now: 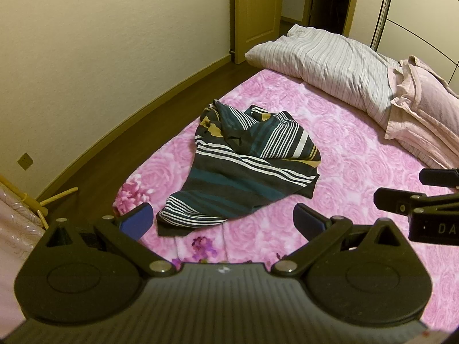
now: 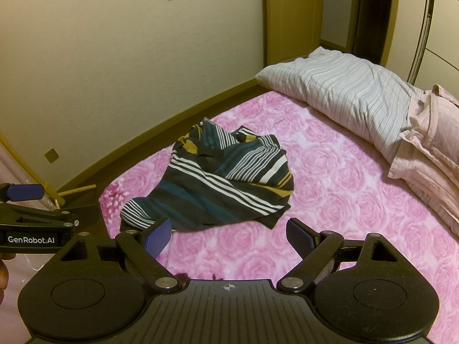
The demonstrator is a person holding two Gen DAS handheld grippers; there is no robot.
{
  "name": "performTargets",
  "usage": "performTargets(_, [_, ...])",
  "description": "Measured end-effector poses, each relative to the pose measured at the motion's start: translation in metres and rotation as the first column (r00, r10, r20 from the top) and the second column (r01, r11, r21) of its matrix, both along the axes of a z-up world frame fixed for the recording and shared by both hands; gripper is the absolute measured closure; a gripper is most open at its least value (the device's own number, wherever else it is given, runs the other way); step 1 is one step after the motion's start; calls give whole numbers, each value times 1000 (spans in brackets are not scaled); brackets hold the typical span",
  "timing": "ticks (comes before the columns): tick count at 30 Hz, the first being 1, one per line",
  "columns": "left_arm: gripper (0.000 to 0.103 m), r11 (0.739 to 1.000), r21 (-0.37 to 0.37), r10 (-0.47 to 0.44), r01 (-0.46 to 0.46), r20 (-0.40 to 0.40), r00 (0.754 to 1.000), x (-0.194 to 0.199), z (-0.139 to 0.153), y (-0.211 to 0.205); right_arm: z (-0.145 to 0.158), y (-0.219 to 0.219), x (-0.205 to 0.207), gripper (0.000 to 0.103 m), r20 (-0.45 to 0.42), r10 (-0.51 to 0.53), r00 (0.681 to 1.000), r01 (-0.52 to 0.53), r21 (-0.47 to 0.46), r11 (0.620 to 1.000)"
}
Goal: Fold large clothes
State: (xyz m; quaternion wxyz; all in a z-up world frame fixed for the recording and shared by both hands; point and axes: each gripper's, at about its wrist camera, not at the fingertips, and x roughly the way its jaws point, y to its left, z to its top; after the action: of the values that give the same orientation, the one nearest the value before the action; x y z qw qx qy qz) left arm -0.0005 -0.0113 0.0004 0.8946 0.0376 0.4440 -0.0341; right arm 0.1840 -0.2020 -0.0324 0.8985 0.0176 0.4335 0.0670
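Note:
A crumpled striped garment (image 1: 243,166) (image 2: 218,183), dark with teal, white and mustard bands, lies in a heap on the pink rose-patterned bed (image 1: 344,154) (image 2: 330,200). My left gripper (image 1: 222,222) hovers just short of the heap's near hem, open, nothing between its blue pads. My right gripper (image 2: 228,236) is also open and empty, above the bedspread just before the garment's near edge. Each gripper shows at the side of the other's view: the right gripper (image 1: 401,190) to the right, the left gripper (image 2: 25,200) to the left.
A striped pillow (image 1: 324,66) (image 2: 344,94) and a pink folded quilt (image 1: 424,109) (image 2: 430,143) lie at the head of the bed. The bed's left edge drops to a dark floor (image 1: 94,166) beside the wall. A wooden stand (image 1: 46,200) stands at the left.

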Motion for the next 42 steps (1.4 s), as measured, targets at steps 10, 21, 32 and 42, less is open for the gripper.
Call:
performTargets(10, [1, 1000, 0, -5, 5, -1, 1000, -3, 0, -3, -2, 0, -2, 19, 1, 1, 1000, -1, 0, 1000])
performTargets(21, [1, 1000, -2, -9, 9, -12, 1000, -1, -5, -7, -7, -4, -1, 19, -11, 0, 1000, 1, 6, 1000])
performTargets(32, [1, 999, -44, -7, 4, -79, 997, 25, -27, -12, -26, -34, 12, 19, -47, 20, 999, -20, 8, 1000])
performTargets(42, [1, 999, 18, -35, 37, -117, 993, 90, -76, 21, -72, -49, 64, 19, -55, 111, 992, -113, -36, 993])
